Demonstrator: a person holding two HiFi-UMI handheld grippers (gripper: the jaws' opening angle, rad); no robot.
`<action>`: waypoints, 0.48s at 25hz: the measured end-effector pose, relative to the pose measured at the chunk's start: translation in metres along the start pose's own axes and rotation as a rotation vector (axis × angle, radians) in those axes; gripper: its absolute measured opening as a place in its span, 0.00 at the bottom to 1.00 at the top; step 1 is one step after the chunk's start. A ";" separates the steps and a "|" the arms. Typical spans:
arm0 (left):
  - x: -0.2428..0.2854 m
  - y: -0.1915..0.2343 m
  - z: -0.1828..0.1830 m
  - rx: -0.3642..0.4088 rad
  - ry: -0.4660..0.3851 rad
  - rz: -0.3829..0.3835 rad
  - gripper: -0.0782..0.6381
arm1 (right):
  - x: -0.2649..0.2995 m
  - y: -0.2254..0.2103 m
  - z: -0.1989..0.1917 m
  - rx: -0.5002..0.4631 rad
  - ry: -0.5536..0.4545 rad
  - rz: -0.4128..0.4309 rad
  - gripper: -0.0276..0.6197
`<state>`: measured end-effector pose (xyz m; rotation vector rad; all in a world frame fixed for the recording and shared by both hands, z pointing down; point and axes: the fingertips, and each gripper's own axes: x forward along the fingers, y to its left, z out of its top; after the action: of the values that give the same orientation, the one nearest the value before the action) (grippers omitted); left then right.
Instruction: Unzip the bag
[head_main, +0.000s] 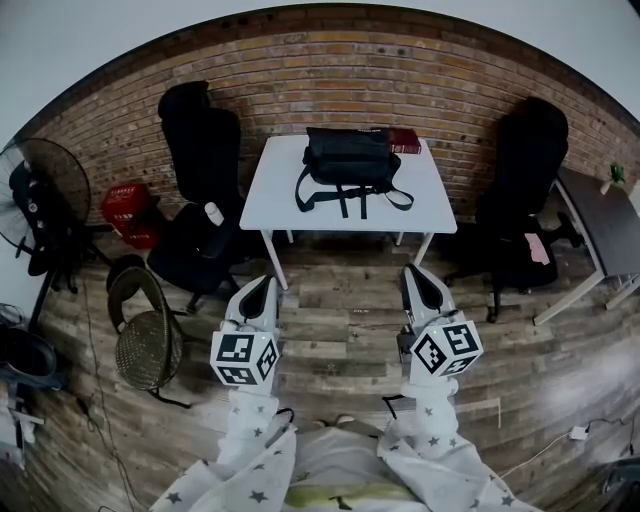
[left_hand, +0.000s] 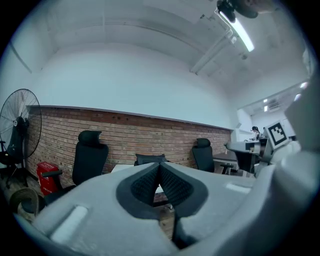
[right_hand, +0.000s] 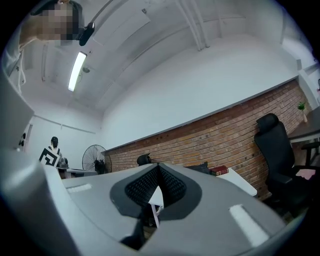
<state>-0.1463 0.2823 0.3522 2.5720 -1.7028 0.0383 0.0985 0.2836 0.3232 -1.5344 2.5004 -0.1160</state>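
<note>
**Q:** Where is the task item?

**A:** The black fabric bag with loose straps lies on the white rectangular desk, at the middle of the far edge. Its straps trail toward the near edge. A dark red book sits just beside it at the far right corner.

**Q:** State of the tools?

**A:** The left gripper and the right gripper are both clenched, jaws pressed together with nothing between them (each gripper view confirms this). Both are held roughly level over the wooden floor, well apart from the desk and aimed at it.

**Q:** Why that posture?

**A:** Judged a ready stance: the approach has not begun and the zip is untouched. One gripper will probably need to steady the bag while the other takes the zip pull, which cannot be made out from here.
</note>
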 end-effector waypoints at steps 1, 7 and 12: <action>0.001 -0.002 0.000 0.000 0.000 0.001 0.11 | -0.001 -0.002 0.000 0.001 0.001 0.000 0.05; -0.002 -0.018 -0.010 -0.007 0.016 0.017 0.11 | -0.012 0.000 -0.005 -0.005 0.027 0.060 0.05; -0.004 -0.025 -0.012 -0.012 0.030 0.031 0.11 | -0.010 -0.011 -0.010 0.019 0.030 0.065 0.05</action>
<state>-0.1244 0.2967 0.3634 2.5238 -1.7267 0.0669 0.1104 0.2873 0.3361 -1.4524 2.5622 -0.1537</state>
